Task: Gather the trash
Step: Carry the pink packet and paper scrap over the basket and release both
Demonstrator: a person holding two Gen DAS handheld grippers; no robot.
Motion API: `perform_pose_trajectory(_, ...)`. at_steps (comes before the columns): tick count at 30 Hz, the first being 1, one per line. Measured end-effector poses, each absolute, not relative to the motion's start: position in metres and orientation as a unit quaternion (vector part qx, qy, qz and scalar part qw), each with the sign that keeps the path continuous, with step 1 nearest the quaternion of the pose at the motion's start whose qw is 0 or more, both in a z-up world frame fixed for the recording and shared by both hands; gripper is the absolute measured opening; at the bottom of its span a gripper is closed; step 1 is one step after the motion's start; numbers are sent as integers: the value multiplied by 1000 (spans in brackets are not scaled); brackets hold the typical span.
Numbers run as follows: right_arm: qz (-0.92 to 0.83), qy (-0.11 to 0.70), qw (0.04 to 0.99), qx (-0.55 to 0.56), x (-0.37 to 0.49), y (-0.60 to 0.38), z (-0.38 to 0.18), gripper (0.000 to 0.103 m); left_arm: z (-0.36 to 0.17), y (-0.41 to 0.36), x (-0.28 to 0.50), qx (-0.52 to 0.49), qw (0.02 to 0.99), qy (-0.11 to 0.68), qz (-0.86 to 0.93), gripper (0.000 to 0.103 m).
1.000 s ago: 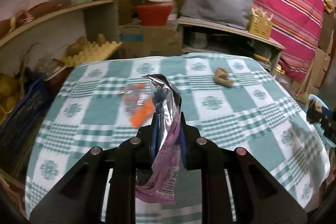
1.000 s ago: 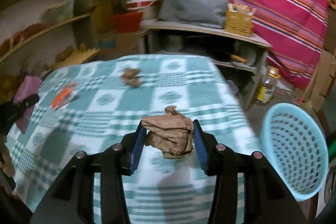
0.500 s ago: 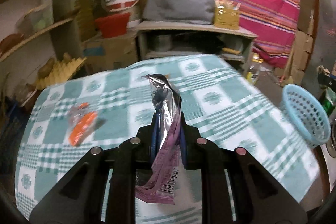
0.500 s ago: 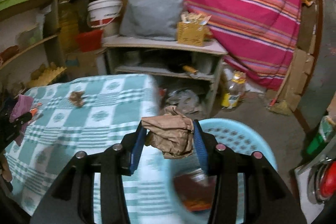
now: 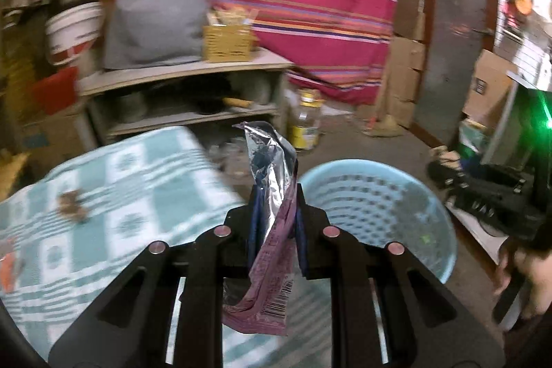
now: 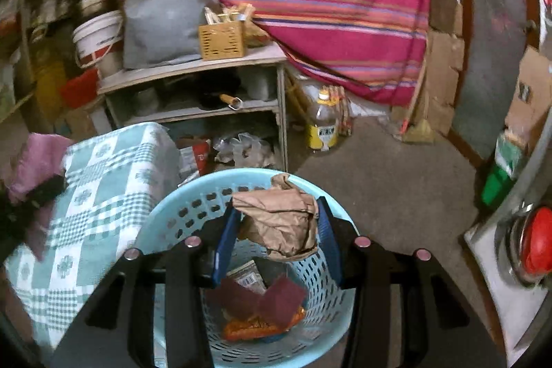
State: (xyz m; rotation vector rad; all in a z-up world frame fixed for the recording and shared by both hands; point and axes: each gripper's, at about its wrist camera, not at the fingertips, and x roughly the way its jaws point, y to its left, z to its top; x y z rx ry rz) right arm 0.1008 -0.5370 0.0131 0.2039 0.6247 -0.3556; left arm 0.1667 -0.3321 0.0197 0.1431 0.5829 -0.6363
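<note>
The right gripper point(image 6: 277, 226) is clamping crumpled brown paper point(image 6: 279, 223) above a blue basket point(image 6: 165, 223) — the left gripper point(image 5: 276, 212) is pinching a foil wrapper point(image 5: 272, 206).

Crumpled brown paper point(image 6: 279, 223) hangs over the light-blue basket point(image 6: 172, 212); a purple, perhaps foil-lined wrapper point(image 5: 272, 219) stands upright.

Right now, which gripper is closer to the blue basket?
Right. The right gripper hangs directly over the basket; the left gripper is beside it, above the table edge.
</note>
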Motion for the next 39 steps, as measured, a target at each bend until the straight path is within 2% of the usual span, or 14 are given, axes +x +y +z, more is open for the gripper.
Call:
perform_pose_trajectory(9,-191,301,927,118,97,-560,4,44,-6,-417,170,94,887,300,-338,18)
perform_pose_trajectory(20,-193,305,924,128,102,-563,-1,44,-29,-430,185,103,882,323,-326,19)
perform_pose_trajectory(23,-193,307,923,127,104,-562,-3,44,-29,-429,188,100,883,324,-324,26)
perform_pose_trajectory(27,-191,310,923,127,106,-561,-5,44,-26,-426,189,96,886,322,-320,47)
perform_pose_trajectory(32,-192,311,922,126,107,-559,-5,44,-19,-414,188,92,890,316,-315,62)
perform_pose_trajectory(34,-191,313,922,125,109,-558,-5,44,-14,-404,188,91,896,310,-306,73)
perform_pose_trajectory(37,-189,314,923,120,110,-554,-4,44,-8,-386,191,85,900,309,-296,85)
perform_pose_trajectory(39,-188,315,923,117,112,-551,-5,44,-6,-378,193,84,900,313,-291,85)
